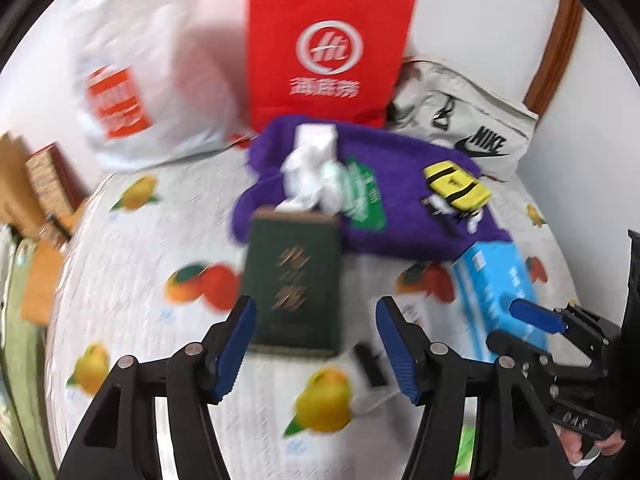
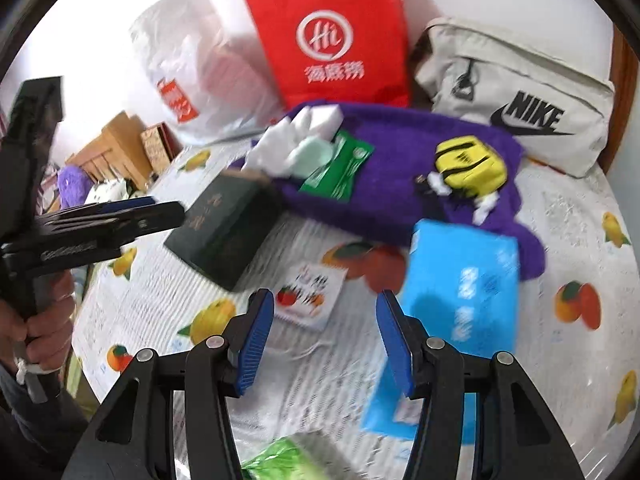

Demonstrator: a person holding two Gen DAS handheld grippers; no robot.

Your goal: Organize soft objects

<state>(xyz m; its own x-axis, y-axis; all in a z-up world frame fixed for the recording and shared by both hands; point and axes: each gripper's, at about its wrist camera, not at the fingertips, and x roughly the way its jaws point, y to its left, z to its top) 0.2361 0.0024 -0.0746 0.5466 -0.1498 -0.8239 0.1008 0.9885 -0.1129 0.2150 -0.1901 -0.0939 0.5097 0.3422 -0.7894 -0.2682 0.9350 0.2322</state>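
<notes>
Seen from the left wrist, the left gripper [image 1: 316, 344] hangs with its blue jaws apart and nothing between the pads, over a bedspread [image 1: 132, 280] printed with oranges; the dark green tissue box [image 1: 294, 284] lies just ahead at twelve o'clock, white tissue [image 1: 308, 168] spilling from its far end onto a purple towel [image 1: 400, 208]. On that towel sit a green packet [image 1: 362, 192] and, at two o'clock, a small yellow pouch [image 1: 456, 186]; a blue tissue pack [image 1: 500, 288] lies at three o'clock beside the right gripper [image 1: 520, 324], which enters from the edge. From the right wrist, the right gripper [image 2: 324, 344] also stands open and empty, the blue tissue pack [image 2: 460, 292] touching the outside of its right finger at two o'clock, a small fruit-printed card [image 2: 310, 296] at twelve, the purple towel [image 2: 420, 168] beyond it, the left gripper [image 2: 132, 210] at nine o'clock. Behind stand a red bag [image 2: 332, 44], a white plastic bag [image 2: 200, 64] and a grey Nike bag [image 2: 516, 92]. The towel looks light, limp and likely to sag and shed what rests on it — a pinch on a bunched edge, after its load is cleared, seems wisest; the tissue packs should give under pressure and are best squeezed across their narrow sides, gently.
</notes>
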